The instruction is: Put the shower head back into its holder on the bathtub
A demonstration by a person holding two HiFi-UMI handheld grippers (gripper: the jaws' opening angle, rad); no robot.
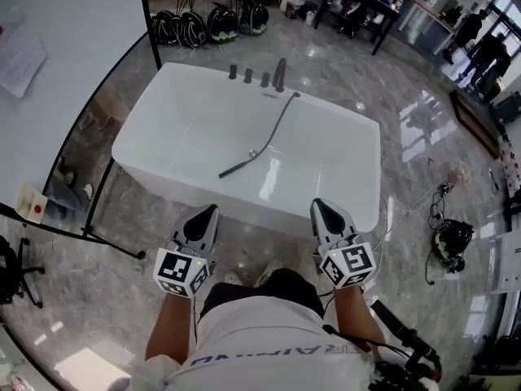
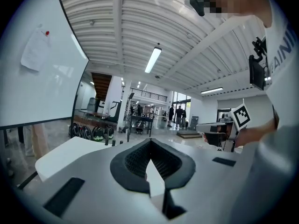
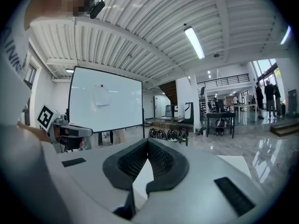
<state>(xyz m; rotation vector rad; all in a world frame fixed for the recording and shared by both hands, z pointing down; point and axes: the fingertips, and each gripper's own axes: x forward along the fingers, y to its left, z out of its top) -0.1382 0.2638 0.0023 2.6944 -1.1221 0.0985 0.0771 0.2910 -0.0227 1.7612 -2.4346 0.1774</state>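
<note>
The white bathtub stands in front of me, and its near corner shows in the left gripper view. The dark shower head lies on the tub's bottom. Its hose runs up to the far rim. A tap and several knobs stand on that rim. My left gripper hovers just short of the tub's near edge, shut and empty. My right gripper is level with it on the right, also shut and empty. Both are well short of the shower head.
A whiteboard on a stand stands left of the tub, its legs reaching across the floor. Helmets lie behind the tub. Cables and a helmet lie on the floor at right. People stand at far right.
</note>
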